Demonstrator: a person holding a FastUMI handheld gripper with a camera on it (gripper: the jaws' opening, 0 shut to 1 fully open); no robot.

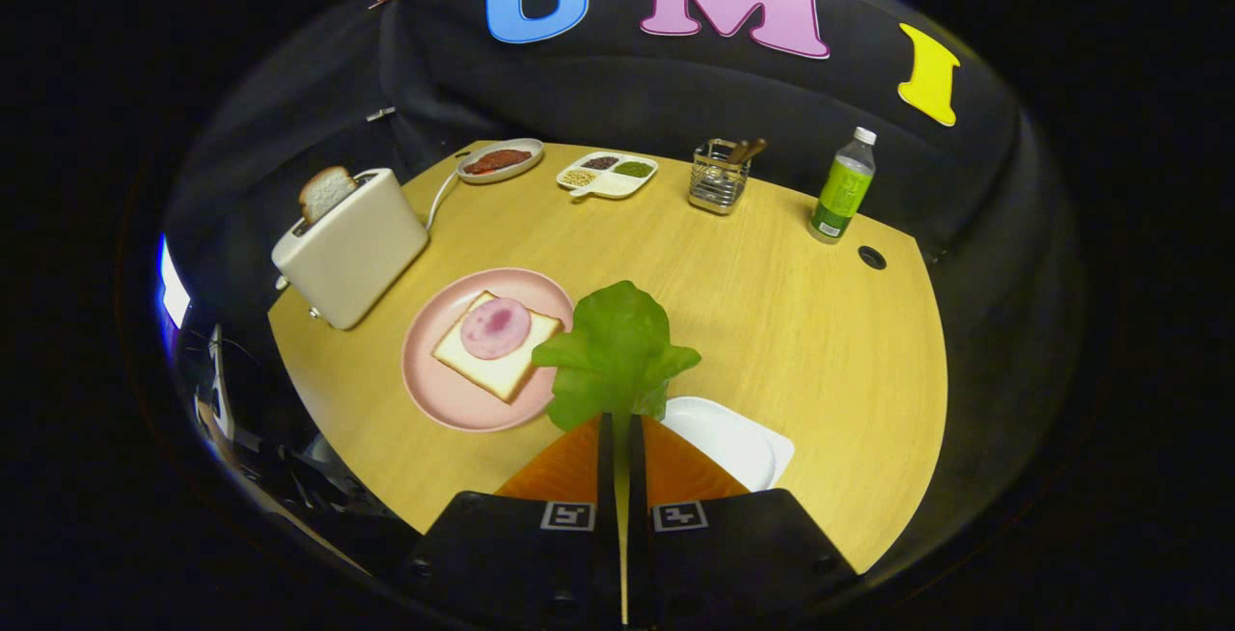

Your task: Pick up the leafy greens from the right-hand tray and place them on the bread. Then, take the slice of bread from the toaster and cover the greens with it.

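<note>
The tool (617,424) pinches the greens (615,353), both fingers pressed on the leaf, above the white tray (743,443). Left lies the plate (453,390) with bread (487,366); beyond, the toaster (352,245) on the wooden table (820,342), dark cloth behind.

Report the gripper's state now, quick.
Gripper: jaws shut on the leafy greens, holding them up above the white tray, beside the pink plate with the bread.
</note>
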